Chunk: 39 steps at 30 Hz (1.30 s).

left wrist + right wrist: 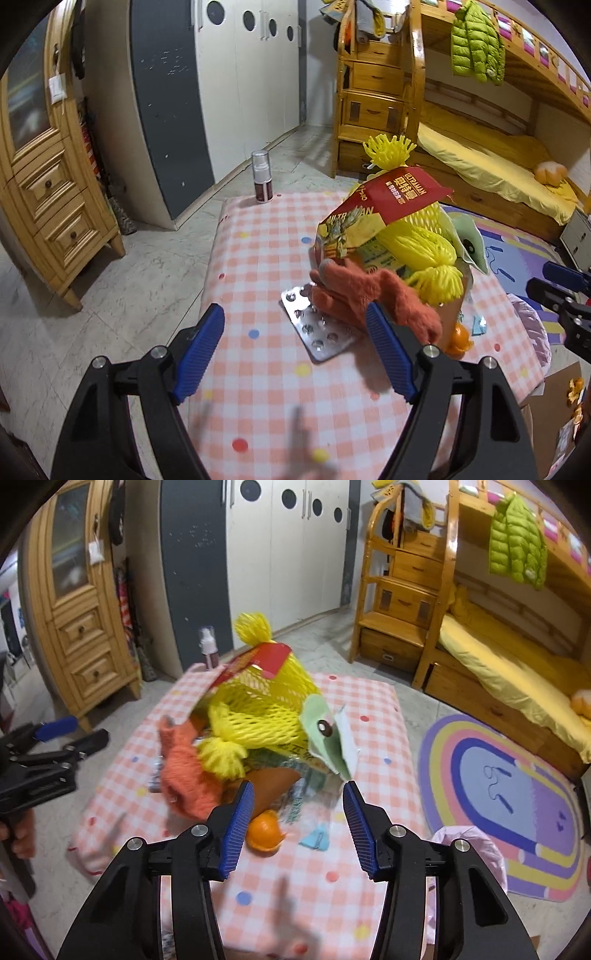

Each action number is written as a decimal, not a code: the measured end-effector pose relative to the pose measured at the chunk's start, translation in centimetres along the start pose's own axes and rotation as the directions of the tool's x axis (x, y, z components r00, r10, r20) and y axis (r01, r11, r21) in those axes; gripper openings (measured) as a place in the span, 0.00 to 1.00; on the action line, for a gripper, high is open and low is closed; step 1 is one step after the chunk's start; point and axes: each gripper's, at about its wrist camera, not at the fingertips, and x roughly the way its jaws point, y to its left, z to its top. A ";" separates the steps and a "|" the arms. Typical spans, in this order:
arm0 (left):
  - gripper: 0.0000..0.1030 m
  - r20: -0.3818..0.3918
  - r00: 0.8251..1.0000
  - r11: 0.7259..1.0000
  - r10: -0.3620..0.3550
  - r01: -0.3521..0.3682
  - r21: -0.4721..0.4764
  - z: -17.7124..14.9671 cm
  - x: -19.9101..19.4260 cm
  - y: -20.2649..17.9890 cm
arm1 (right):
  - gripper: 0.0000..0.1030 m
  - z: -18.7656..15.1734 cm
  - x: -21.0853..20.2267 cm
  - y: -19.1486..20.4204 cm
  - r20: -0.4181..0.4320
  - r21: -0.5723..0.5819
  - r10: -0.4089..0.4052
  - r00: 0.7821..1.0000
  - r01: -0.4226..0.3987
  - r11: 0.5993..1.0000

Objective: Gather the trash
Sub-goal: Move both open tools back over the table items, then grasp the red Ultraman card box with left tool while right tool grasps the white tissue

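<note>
Both grippers, left (295, 350) and right (298, 825), fingers spread, holding nothing, above desk (258, 266) near edge. Blister pack (317, 332) mid-desk, partly under orange glove (369, 299). Peel (264, 832) just right. Yellow netting (258, 705) and carton (376, 210) piled behind. Bottle (261, 177) at far-left corner.

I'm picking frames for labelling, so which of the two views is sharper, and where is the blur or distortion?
Left wrist view: sharper, the blister pack and red Ultraman packet read crisply; fisheye bends the wardrobe. Right wrist view: motion blur smears the yellow foam net and orange glove.
</note>
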 end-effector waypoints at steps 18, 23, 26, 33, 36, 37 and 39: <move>0.75 -0.013 0.998 0.997 -0.068 0.068 0.024 2.4 5.0 -2.5 | 0.50 1.4 10.9 -2.2 -0.101 -0.114 -0.071 0.992 0.059 0.992; 0.74 -0.015 0.998 0.998 -0.062 0.062 0.023 2.1 4.9 -2.3 | 0.17 1.7 11.3 -2.1 -0.088 -0.138 -0.087 0.992 0.075 0.988; 0.74 -0.014 0.998 0.998 -0.063 0.063 0.020 2.1 4.8 -2.2 | 0.06 1.8 9.9 -2.9 -0.054 -0.108 -0.080 0.995 0.074 0.991; 0.74 0.000 0.997 0.997 -0.075 0.075 0.019 2.1 4.2 -2.4 | 0.04 1.6 4.9 -5.2 0.019 0.004 -0.081 0.996 0.081 0.997; 0.71 -0.002 0.997 0.997 -0.079 0.079 0.022 2.1 4.3 -2.8 | 0.04 1.3 3.1 -5.8 0.043 0.051 -0.082 0.996 0.080 0.996; 0.69 -0.004 0.997 0.997 -0.078 0.078 0.026 2.2 4.4 -3.0 | 0.04 1.2 2.8 -6.0 0.047 0.058 -0.077 0.996 0.074 0.996; 0.66 -0.001 0.996 0.996 -0.086 0.086 0.036 2.6 4.4 -3.7 | 0.04 1.2 2.1 -6.1 0.062 0.071 -0.062 0.996 0.057 0.996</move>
